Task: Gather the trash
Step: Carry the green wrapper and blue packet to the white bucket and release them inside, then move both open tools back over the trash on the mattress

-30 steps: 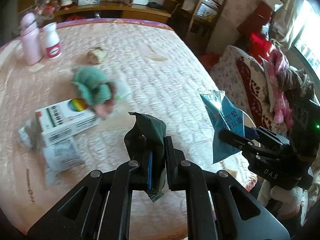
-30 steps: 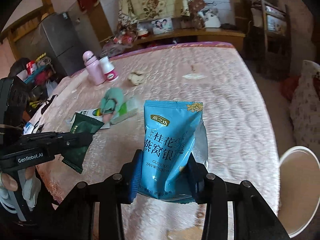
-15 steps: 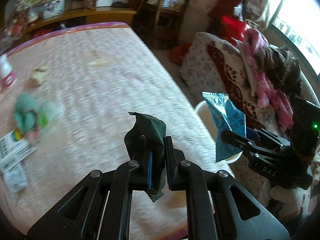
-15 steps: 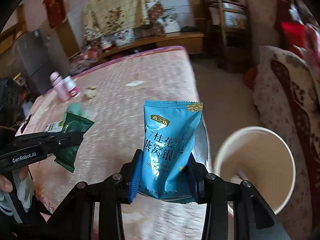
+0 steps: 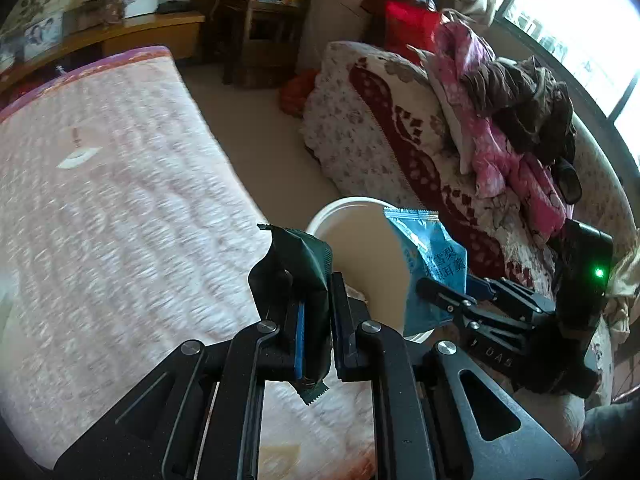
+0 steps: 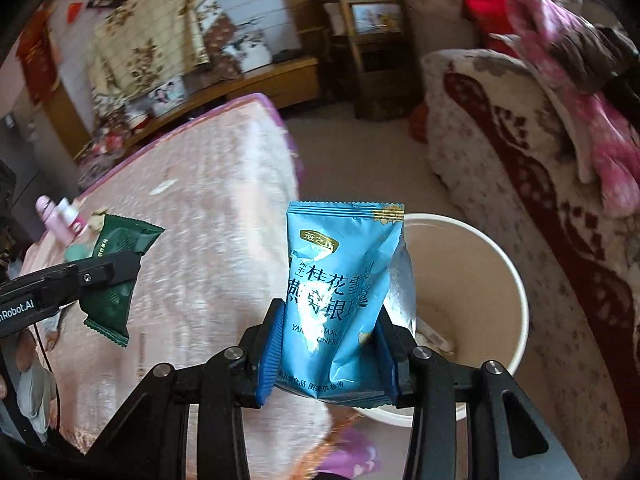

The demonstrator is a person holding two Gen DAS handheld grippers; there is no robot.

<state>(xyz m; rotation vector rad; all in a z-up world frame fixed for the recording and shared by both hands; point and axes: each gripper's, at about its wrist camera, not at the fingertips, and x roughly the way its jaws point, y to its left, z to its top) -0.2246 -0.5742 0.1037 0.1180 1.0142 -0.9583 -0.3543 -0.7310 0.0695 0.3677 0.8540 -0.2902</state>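
My left gripper (image 5: 316,308) is shut on a dark green wrapper (image 5: 298,264), which sticks up between its blue pads; the same green wrapper (image 6: 116,280) shows at the left of the right wrist view. My right gripper (image 6: 328,344) is shut on a light blue snack packet (image 6: 340,288) with printed characters. That blue packet (image 5: 428,268) hangs over the near side of a round white bin (image 5: 356,248). The white bin (image 6: 500,292) stands on the floor beside the table edge, with a few scraps at its bottom.
A pink quilted cloth covers the table (image 5: 100,220), where a small white scrap (image 5: 76,160) lies. A pink bottle (image 6: 50,216) stands at the table's far left. A patterned sofa (image 5: 400,152) piled with pink clothes lies right of the bin.
Both grippers have swung right, from over the table to its edge. The white bin has come into view under the blue packet. Both grips are unchanged.
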